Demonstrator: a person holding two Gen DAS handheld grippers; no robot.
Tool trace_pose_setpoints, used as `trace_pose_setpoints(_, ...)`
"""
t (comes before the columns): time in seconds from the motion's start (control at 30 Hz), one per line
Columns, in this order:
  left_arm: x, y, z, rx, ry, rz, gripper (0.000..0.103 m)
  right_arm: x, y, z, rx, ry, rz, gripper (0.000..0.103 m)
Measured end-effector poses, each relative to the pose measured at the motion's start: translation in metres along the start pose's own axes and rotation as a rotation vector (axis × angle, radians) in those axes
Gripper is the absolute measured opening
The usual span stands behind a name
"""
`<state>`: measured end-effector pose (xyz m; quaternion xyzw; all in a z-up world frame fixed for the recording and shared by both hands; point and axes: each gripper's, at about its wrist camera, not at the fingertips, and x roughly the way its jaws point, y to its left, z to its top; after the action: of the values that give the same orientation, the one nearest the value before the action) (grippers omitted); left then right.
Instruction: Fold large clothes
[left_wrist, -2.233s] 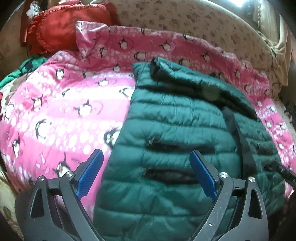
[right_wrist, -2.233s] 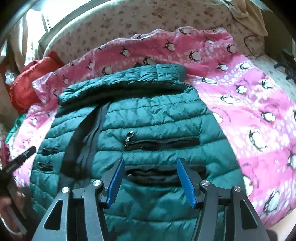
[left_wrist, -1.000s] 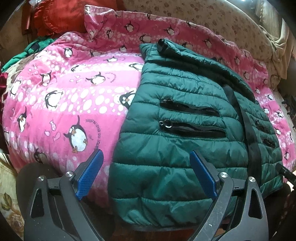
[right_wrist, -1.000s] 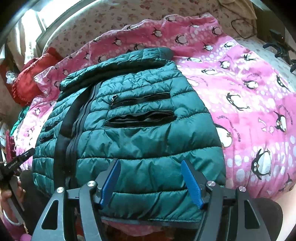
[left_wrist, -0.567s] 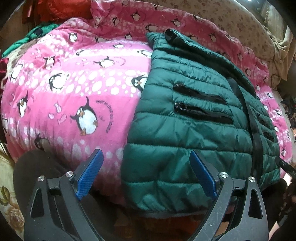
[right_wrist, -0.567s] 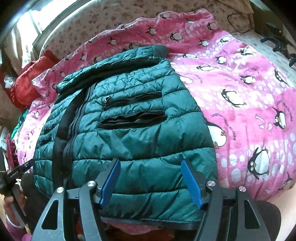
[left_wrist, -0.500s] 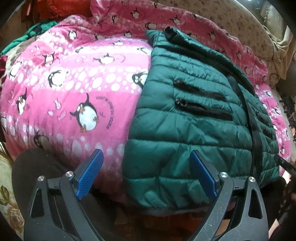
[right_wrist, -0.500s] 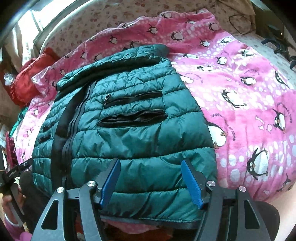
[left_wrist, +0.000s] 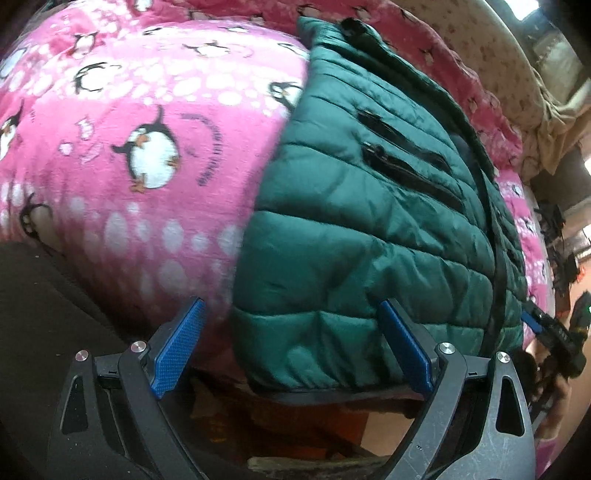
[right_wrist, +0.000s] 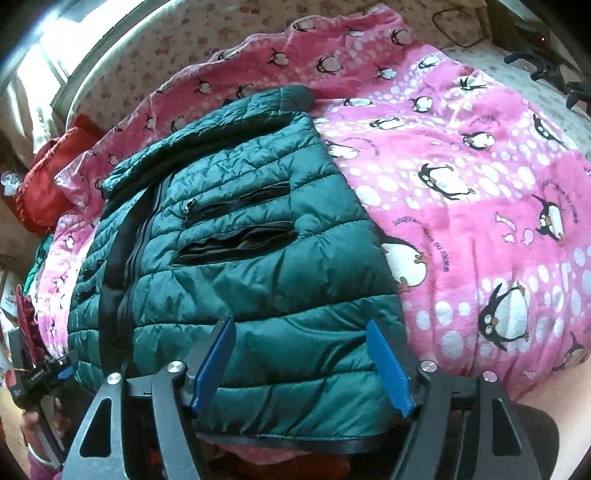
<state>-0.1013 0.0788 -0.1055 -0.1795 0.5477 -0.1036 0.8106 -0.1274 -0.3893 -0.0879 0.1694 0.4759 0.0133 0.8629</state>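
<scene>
Jacket: the green quilted jacket (left_wrist: 369, 221) lies flat on the pink penguin blanket (left_wrist: 147, 129) on the bed, front side up, with its black zipper strip (right_wrist: 125, 258) along the middle and the collar (right_wrist: 221, 125) at the far end.
Jacket hem: the hem (right_wrist: 295, 435) hangs a little over the near edge of the bed, straight in front of both grippers.
Left gripper: the left gripper (left_wrist: 291, 343) is spread wide and holds nothing; the hem corner of the jacket sits between its two blue pads (left_wrist: 177, 343), and I cannot tell if the right pad touches the cloth, because this view is blurred.
Right gripper: the right gripper (right_wrist: 303, 365) is also released, with both pads over the lowest quilted band, just above the hem; no cloth is pinched.
Pockets: two open zipper pockets (right_wrist: 236, 243) lie ahead of the right gripper, further up the jacket.
Free room, left: to the left of the left gripper the blanket is bare up to the jacket's side edge.
Free room, right: to the right of the right gripper the blanket runs wide and flat to the far side of the bed.
Far corner: a red cushion (right_wrist: 48, 177) lies beyond the collar, well apart from the jacket.
</scene>
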Motion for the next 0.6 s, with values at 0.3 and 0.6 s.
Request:
trace_pose_setpoints(0.3,0.013,0.000,-0.001,0.002,0.031,-0.021,0.094,0.002,-0.012,0.006,-0.023,0.008,-0.113,0.071)
trace_pose_setpoints(0.6,0.017,0.003,-0.003,-0.024,0.028,-0.050,0.094,0.018,-0.038,-0.008,0.134,0.142,0.158,0.071)
